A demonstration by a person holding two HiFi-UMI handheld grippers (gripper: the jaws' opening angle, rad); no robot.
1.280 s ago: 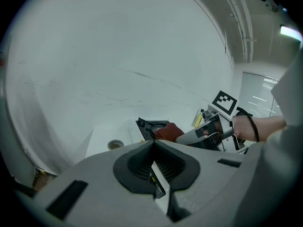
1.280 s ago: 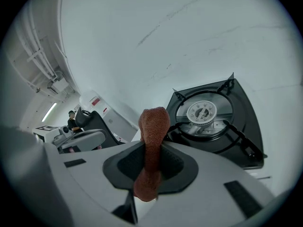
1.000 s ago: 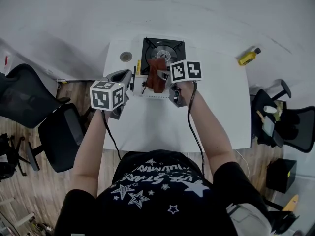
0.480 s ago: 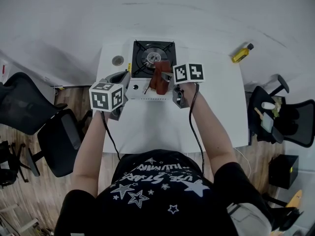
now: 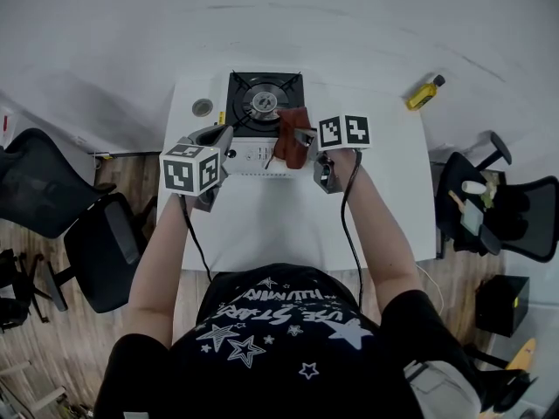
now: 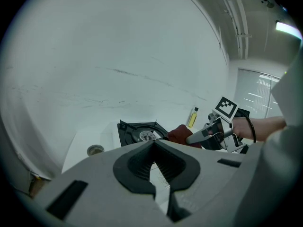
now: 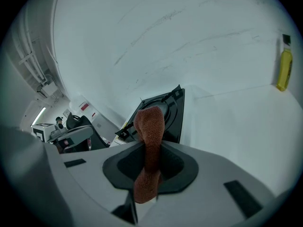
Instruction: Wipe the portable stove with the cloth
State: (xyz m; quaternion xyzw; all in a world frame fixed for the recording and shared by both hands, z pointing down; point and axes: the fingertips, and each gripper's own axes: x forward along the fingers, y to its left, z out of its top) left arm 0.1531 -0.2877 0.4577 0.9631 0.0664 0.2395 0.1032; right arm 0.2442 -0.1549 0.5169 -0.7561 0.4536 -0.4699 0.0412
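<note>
cloth [image 7: 148,124] clamped, plain only in right gripper view.

A white table [image 5: 262,221] stands against a white wall [image 5: 262,24] on a wood floor [image 5: 52,330], black office chairs [image 5: 44,190] at either side, with what may be a blinded window [image 6: 255,91] beyond.

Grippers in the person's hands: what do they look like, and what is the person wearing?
Both the left gripper and the right gripper have light grey plastic bodies with black ribbed jaw pads. Each carries a white cube with black square markers. A thin black cable runs back from each. The person wears a black short-sleeved T-shirt printed with white stars.
</note>
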